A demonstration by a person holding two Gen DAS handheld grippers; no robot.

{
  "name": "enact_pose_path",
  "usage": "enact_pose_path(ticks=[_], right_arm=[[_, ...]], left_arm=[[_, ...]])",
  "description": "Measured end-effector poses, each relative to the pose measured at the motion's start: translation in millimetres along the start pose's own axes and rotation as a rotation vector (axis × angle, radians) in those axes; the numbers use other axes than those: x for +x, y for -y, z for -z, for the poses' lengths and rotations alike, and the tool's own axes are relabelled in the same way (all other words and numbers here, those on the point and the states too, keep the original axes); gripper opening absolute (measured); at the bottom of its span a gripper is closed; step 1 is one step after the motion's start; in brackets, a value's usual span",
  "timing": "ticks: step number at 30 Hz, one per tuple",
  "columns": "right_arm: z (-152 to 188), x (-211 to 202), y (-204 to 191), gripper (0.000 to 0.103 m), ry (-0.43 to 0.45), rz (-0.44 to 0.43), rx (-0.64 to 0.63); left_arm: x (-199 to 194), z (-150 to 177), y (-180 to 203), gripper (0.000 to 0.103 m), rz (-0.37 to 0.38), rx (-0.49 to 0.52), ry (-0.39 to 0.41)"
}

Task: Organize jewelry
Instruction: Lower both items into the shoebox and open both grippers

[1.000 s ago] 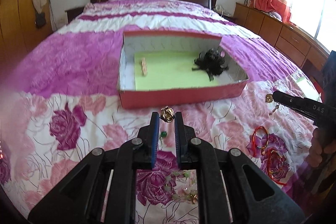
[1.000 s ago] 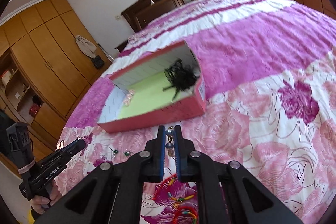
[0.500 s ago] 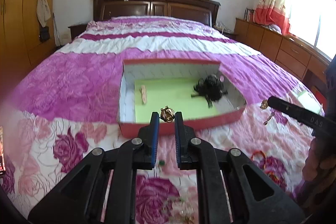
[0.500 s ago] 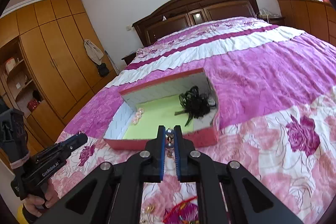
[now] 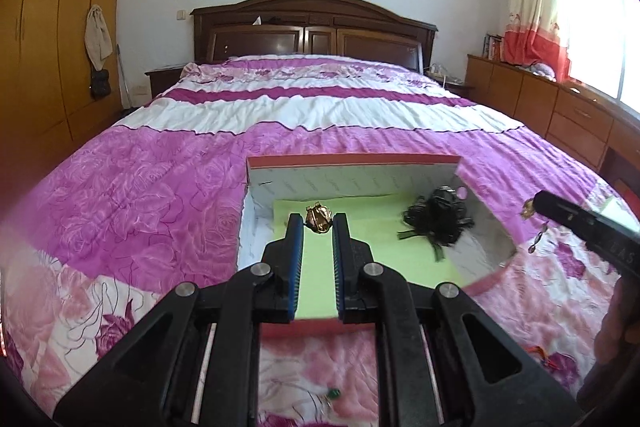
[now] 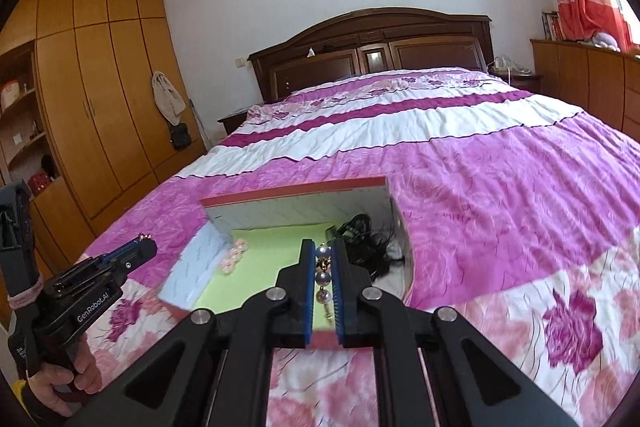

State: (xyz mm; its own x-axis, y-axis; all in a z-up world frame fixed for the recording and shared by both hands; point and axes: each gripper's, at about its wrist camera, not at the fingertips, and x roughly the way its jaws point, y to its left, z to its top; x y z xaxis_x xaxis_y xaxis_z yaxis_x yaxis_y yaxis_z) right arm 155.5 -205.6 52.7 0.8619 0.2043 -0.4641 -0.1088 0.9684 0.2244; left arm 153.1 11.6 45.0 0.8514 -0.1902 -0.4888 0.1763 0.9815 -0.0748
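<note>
1. On the flowered bedspread point(image 5: 132, 195), nearest the left wrist camera, a small green bead point(image 5: 333, 393) lies between the arms of the left gripper point(image 5: 318, 223).
2. The left gripper is nearly closed, its blue-padded fingertips pinching a small gold brooch-like piece point(image 5: 319, 219) that stands up above the tips.
3. In the right wrist view, the right gripper point(image 6: 322, 259) is likewise nearly closed on a pearl earring point(image 6: 323, 277): three pearly beads and a gold drop hang in a line between its pads.
4. Both grippers hover over the near edge of the open red box point(image 5: 352, 159), which sits on the bed and has a green lining point(image 5: 372, 227).
5. Inside the box, a black ribbon ornament point(image 5: 438, 221) lies at its right end, and a pale pink beaded piece point(image 6: 234, 255) lies near its left wall.
6. Seen from the left camera, the right gripper enters from the right with gold jewelry dangling at its tip, a hand point(image 5: 614, 339) below it.
7. Beyond the box the bedspread runs up to a dark wooden headboard point(image 5: 312, 27).
</note>
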Motion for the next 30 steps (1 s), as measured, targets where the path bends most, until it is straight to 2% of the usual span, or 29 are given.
enact_pose_path(ticks=[8,15,19,22,25,27,30], right_arm=[[-7,44,12,0.009,-0.069,0.054,-0.007],[2,80,23,0.009,-0.162,0.109,-0.016],[11,94,31,0.009,-0.209,0.127,-0.003],[15,97,32,0.009,-0.218,0.135,-0.012],[15,100,29,0.009,-0.233,0.15,-0.025],[16,100,28,0.012,-0.232,0.153,-0.029],[16,99,28,0.025,-0.228,0.138,-0.016]], left_arm=[[47,2,-11,0.006,-0.017,-0.022,-0.127],[79,16,-6,0.006,-0.043,0.013,-0.256],[90,23,-4,0.006,-0.055,0.029,-0.307],[92,25,1,0.006,-0.065,0.058,-0.315],[97,26,2,0.006,-0.051,0.056,-0.341],[100,26,1,0.006,-0.036,0.033,-0.361],[100,26,1,0.007,-0.021,0.02,-0.372]])
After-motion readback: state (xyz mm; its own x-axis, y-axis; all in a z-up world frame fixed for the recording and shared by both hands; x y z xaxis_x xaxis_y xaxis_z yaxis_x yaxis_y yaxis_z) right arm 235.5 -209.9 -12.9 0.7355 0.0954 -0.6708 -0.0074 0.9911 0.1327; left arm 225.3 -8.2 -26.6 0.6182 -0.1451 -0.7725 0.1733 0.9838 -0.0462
